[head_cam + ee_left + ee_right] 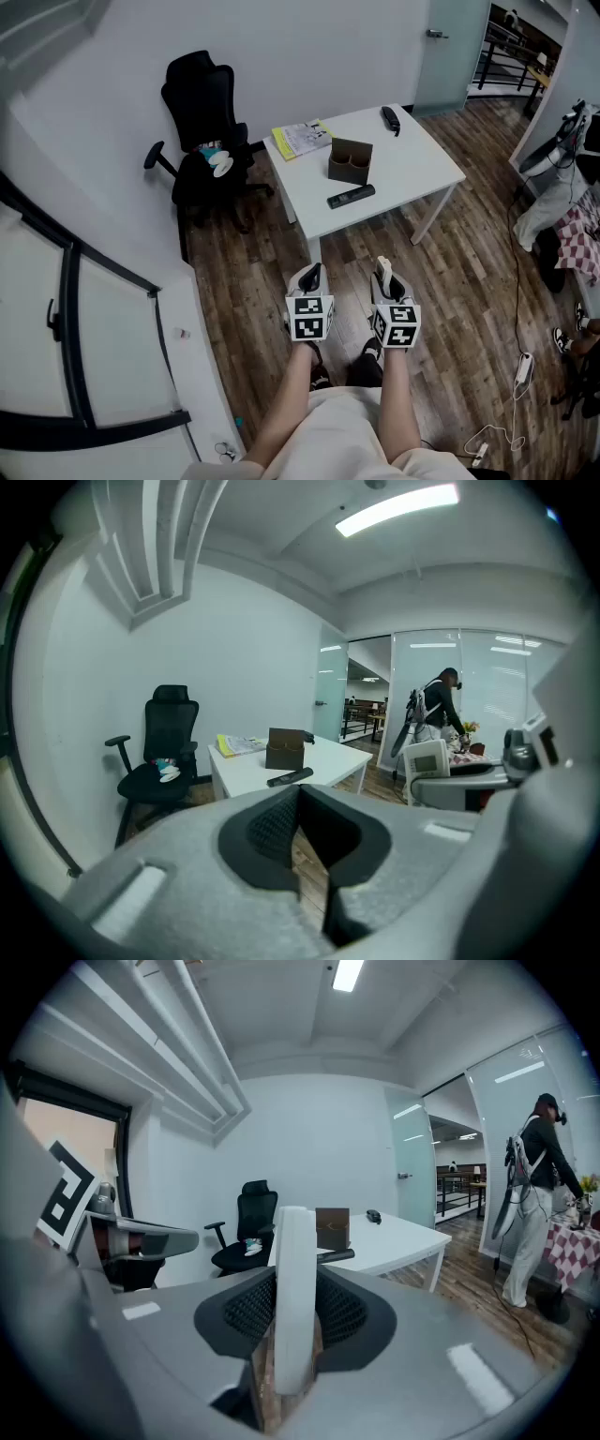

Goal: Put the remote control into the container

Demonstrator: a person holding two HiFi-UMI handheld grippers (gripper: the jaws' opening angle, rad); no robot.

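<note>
The white remote control looks light, stiff and smooth, best pinched across its narrow body. The right gripper holds it just so, upright between its pads. The left gripper is closed on nothing. The container stands well ahead on the table, with a black remote just before it.

The container is too dark inside to tell its contents. The booklet carries print too small to read.

Plain little office
White walls, wood floor, black office chair beside a white counter, strip light overhead.
</note>
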